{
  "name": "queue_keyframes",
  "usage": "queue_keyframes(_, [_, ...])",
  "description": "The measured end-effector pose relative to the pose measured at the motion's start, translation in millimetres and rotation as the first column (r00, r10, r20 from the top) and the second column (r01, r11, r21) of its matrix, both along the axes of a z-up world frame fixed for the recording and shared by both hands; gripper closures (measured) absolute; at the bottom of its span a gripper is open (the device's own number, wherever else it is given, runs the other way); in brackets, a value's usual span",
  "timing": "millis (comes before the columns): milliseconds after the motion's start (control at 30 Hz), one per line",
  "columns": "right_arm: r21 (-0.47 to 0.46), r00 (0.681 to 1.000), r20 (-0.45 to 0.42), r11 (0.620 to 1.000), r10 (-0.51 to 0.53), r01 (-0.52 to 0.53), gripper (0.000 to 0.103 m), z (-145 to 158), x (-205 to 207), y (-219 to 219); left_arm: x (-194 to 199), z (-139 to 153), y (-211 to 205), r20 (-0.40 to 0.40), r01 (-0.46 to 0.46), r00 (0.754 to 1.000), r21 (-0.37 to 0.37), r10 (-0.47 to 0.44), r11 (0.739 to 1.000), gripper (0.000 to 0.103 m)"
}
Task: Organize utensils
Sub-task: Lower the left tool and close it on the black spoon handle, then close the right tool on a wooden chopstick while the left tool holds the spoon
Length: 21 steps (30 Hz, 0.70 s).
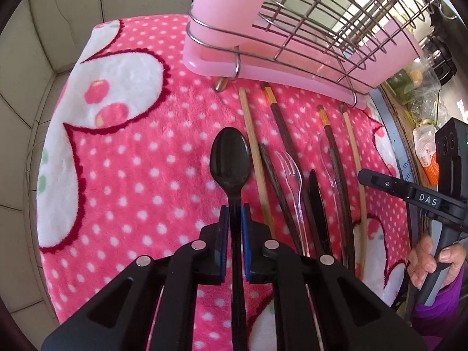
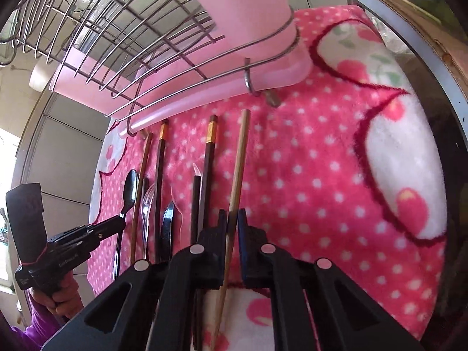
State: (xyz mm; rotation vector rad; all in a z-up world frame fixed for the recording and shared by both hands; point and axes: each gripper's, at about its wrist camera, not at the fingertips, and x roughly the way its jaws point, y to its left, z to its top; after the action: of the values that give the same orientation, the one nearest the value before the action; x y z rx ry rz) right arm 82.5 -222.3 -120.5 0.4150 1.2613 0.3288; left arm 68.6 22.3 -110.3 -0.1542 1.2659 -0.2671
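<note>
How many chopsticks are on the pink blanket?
5: a light one in the right gripper; three dark ones mid-row; another light one beside the black spoon. None looks hidden.

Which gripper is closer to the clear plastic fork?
Left. The left gripper grips the black spoon, with one bamboo chopstick and one dark one between it and the clear fork. The right gripper holds the far bamboo chopstick, several utensils away.

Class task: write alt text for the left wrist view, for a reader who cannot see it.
The left gripper clamps the handle of a black plastic spoon lying on a pink polka-dot blanket. Chopsticks and plastic cutlery lie beside it, below a wire dish rack.
</note>
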Motion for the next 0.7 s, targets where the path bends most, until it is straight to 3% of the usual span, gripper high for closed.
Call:
queue_keyframes(267, [-0.037,0.996,-0.025,0.995,0.09,-0.09,0.096,-6,16,28,18,-7,-5,-0.113,0.015,0.993,0.004,-0.015,1.0,0.085])
queue_keyframes(300, [-0.039,0.996,-0.029,0.995,0.087,-0.088,0.096,-7,17,30,19,-8,-5,-0.123,0.011,0.992,0.003,-0.01,1.0,0.085])
queue_keyframes(367, [-0.039,0.996,-0.029,0.996,0.079,-0.081,0.097,-7,15,28,20,-6,-3,-0.124,-0.005,0.992,0.011,0.006,1.0,0.096])
queue_keyframes(567, [-0.038,0.999,-0.052,0.999,0.014,-0.016,0.097,-5,9,11,16,0,13,-0.161,-0.159,0.976,-0.081,0.144,0.984,0.096])
queue_keyframes(700, [-0.045,0.996,-0.075,0.998,0.039,-0.042,0.088,-10,9,14,16,-9,10,-0.177,-0.162,0.973,-0.058,0.149,0.985,0.096])
